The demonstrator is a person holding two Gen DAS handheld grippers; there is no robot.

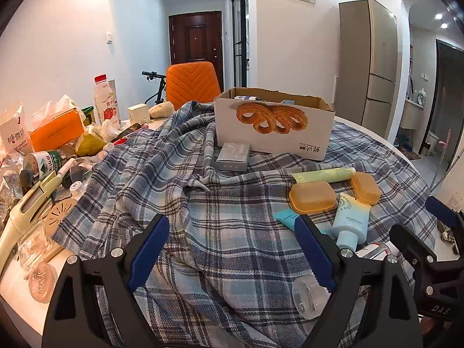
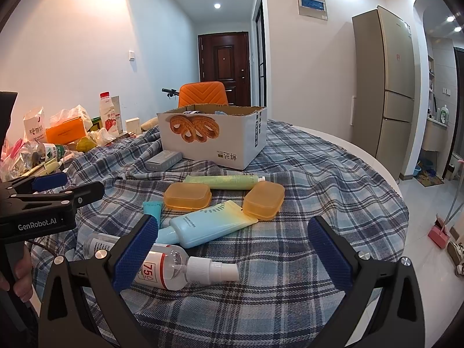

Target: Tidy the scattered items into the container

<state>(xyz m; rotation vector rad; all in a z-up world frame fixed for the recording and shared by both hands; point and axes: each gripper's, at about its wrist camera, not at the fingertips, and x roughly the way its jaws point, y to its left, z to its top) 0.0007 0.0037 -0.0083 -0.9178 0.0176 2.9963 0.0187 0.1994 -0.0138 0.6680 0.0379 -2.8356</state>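
Spray bottle [image 2: 174, 266] beside right gripper's [image 2: 232, 249] wide-open left finger.

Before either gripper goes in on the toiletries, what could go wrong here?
1. The spray bottle lies on its round side beside the right gripper, whose jaws stand open and empty; it may roll when nudged.
2. The blue tube touches both orange cases; lifting one could drag the others.
3. The plaid cloth is rumpled and may snag or shift.
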